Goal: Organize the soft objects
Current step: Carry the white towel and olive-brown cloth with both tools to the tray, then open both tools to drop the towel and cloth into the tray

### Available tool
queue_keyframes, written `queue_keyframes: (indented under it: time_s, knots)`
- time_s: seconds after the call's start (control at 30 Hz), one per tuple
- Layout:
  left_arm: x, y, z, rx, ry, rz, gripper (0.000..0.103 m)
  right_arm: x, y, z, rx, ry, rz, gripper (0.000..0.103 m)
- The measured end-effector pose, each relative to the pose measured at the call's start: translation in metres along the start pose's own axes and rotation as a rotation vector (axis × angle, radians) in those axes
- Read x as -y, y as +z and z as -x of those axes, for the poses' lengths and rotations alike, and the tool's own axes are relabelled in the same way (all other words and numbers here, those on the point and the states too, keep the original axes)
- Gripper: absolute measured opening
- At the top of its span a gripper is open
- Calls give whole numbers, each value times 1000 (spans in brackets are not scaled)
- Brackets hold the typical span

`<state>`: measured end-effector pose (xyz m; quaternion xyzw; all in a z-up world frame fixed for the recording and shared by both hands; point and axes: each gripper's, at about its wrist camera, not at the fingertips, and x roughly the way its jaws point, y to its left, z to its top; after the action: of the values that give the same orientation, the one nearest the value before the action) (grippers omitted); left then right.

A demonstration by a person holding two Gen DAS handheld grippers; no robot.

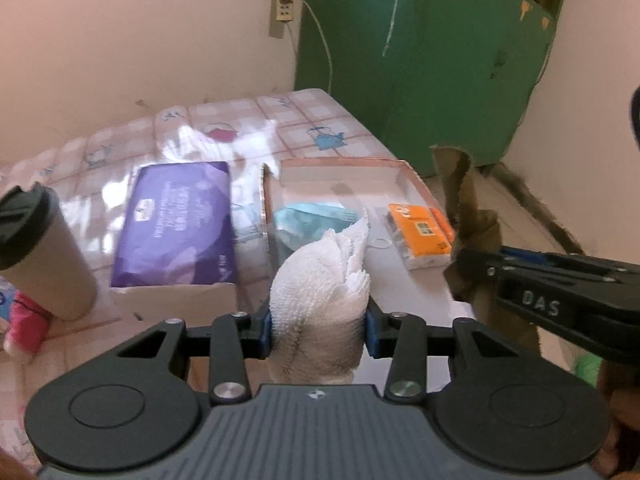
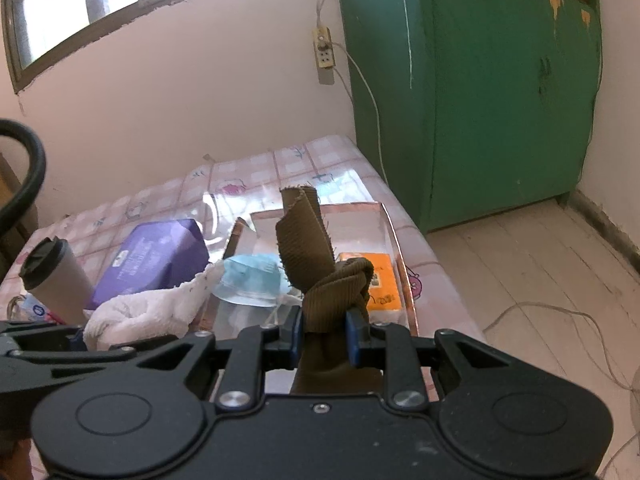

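I'm working in a plain home room: a table [image 2: 432, 280] under a pink checked oilcloth, a worn green cabinet [image 2: 480, 92], a window [image 2: 100, 4].

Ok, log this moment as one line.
left tool: shut on towel | right tool: shut on brown cloth | tray: mask, orange pack
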<state>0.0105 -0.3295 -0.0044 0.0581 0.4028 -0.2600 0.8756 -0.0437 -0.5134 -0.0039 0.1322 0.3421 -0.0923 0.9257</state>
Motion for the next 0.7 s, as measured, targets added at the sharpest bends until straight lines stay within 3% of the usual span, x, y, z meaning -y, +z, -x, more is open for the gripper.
queue_keyframes:
  time_s: [0.13,0.2,0.23,0.27,0.3,0.47,0.7]
  knots:
    - [8,-1,-10,1,-57,-4,43,4,0,-6,-9,-24,0,28]
    - [10,-1,-12,17,-112,3,47,8,1,-7,-6,-35,-9,33]
    - [11,-2,-14,23,-117,4,52,10,0,-7,-4,-42,-18,44]
    - [12,-2,-15,24,-108,4,58,12,0,-7,-1,-45,-26,58]
    - [12,-2,-15,24,-102,2,61,14,0,-5,7,-44,-36,62]
    - [9,-2,-8,29,-75,8,77,12,-1,3,19,-42,-48,64]
    - [-2,0,16,40,25,19,84,-9,-1,24,58,-47,-15,74]
